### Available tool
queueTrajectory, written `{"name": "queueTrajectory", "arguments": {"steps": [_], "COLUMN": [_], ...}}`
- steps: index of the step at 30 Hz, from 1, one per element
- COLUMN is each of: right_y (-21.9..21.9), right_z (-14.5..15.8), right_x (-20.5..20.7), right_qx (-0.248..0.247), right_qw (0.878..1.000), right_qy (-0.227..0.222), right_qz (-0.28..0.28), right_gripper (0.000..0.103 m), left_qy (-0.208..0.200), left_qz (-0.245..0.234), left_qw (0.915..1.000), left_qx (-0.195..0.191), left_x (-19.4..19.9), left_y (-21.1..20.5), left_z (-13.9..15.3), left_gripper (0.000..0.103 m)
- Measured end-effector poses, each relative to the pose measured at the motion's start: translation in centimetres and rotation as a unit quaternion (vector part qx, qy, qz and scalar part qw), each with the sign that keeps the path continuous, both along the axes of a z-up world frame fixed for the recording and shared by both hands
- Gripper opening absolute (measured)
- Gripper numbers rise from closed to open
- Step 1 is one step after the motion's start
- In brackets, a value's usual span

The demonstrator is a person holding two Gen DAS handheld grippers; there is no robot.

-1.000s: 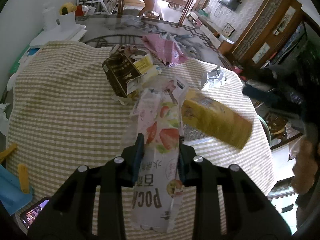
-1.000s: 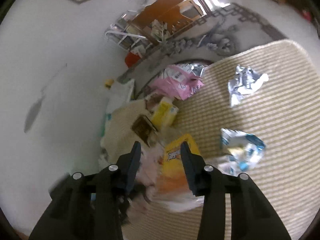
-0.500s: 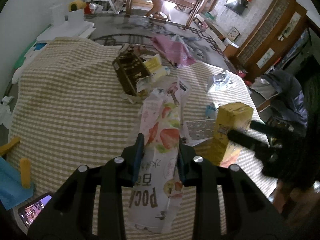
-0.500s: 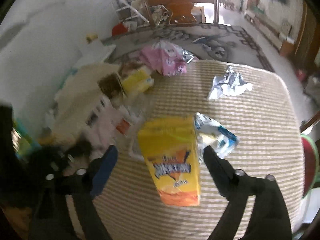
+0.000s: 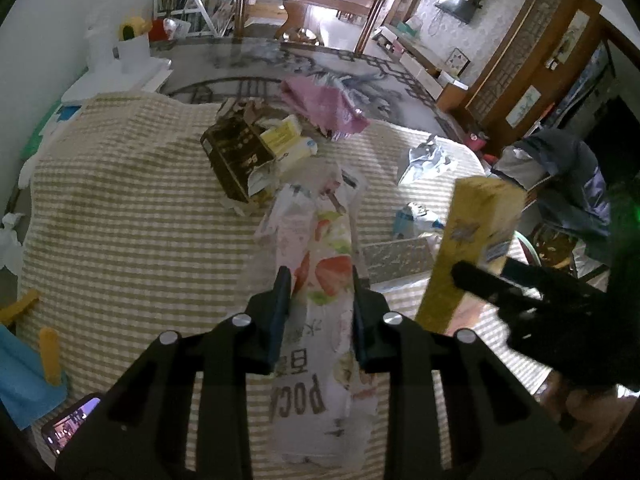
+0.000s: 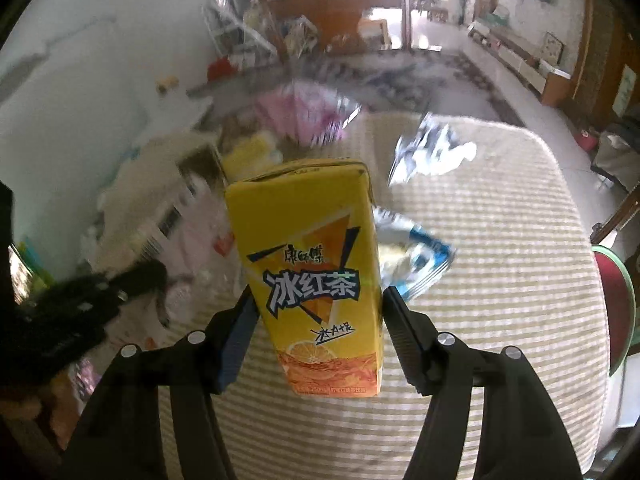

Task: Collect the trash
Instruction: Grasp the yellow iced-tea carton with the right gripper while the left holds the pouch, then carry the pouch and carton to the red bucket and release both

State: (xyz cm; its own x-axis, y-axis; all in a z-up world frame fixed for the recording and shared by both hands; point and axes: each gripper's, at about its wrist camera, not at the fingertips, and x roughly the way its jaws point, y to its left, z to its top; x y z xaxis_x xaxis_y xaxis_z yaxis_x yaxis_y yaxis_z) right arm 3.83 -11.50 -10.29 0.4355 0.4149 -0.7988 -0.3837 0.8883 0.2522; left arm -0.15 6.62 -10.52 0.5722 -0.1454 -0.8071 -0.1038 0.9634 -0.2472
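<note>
**Yellow carton stood up, right jaws coming in on it**

Since a second ago the yellow tea carton (image 6: 316, 276) has gone from lying tilted on the cloth to standing upright between my right gripper (image 6: 316, 312) fingers, and the gripper has swung round to face its printed front. Its jaws are closing, the carton between them; I still see a sliver of gap on each side, so I judge the grip not yet made. My left gripper (image 5: 318, 304) has barely stirred and keeps the strawberry snack wrapper (image 5: 320, 280) pinched between nearly closed pads.

So two pieces of trash are almost in hand, while the brown box (image 5: 236, 160), pink bag (image 5: 324, 110), crumpled foil (image 5: 426, 160) and blue wrapper (image 6: 416, 256) remain on the checked tablecloth (image 5: 120, 220).

Both grippers sit close together near the front of the table. Its right edge is near the carton; open cloth lies to the left.
</note>
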Motion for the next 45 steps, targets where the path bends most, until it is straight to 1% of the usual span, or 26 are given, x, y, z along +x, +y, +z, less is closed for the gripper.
{"name": "queueTrajectory", "arguments": {"steps": [2,3,7,10,16,21,27,37,45], "right_y": [-0.8,-1.1,-2.6,-3.4,-4.9,-6.7,-9.9,-17.8,-23.8], "right_z": [1.1,1.5,2.4,2.4,2.1,2.4,3.0,2.9,2.1], "right_x": [-0.1,-0.2,-0.2,0.0,-0.3,-0.7,-0.7,1.7,2.4], "right_qx": [0.009,0.012,0.025,0.029,0.039,0.052,0.054,0.068,0.080], "right_qw": [1.000,1.000,0.998,0.998,0.998,0.996,0.994,0.992,0.988], "right_qy": [-0.016,-0.022,-0.035,-0.033,-0.026,-0.028,-0.048,-0.042,-0.031], "right_qz": [-0.010,-0.015,-0.035,-0.043,-0.052,-0.067,-0.079,-0.098,-0.125], "right_gripper": [0.061,0.061,0.061,0.061,0.061,0.061,0.062,0.062,0.062], "left_qy": [-0.009,-0.011,-0.026,-0.030,-0.016,-0.030,-0.047,-0.056,-0.059], "left_qz": [-0.003,-0.006,-0.013,-0.015,0.002,-0.008,-0.033,-0.053,-0.080], "left_qw": [0.9999,0.9999,0.9996,0.9994,0.9997,0.9994,0.9982,0.9969,0.9947], "left_qx": [0.005,0.007,0.007,0.012,0.016,0.017,0.019,0.020,0.025], "left_x": [0.1,0.2,0.4,0.4,0.5,0.6,1.8,4.5,6.0], "left_y": [-0.4,-0.5,-1.3,-1.8,-1.4,-2.8,-6.7,-14.8,-20.8], "left_z": [0.5,0.7,1.7,2.0,1.4,2.6,3.6,4.7,5.4], "left_gripper": [0.022,0.017,0.014,0.014,0.013,0.013,0.013,0.013,0.013]}}
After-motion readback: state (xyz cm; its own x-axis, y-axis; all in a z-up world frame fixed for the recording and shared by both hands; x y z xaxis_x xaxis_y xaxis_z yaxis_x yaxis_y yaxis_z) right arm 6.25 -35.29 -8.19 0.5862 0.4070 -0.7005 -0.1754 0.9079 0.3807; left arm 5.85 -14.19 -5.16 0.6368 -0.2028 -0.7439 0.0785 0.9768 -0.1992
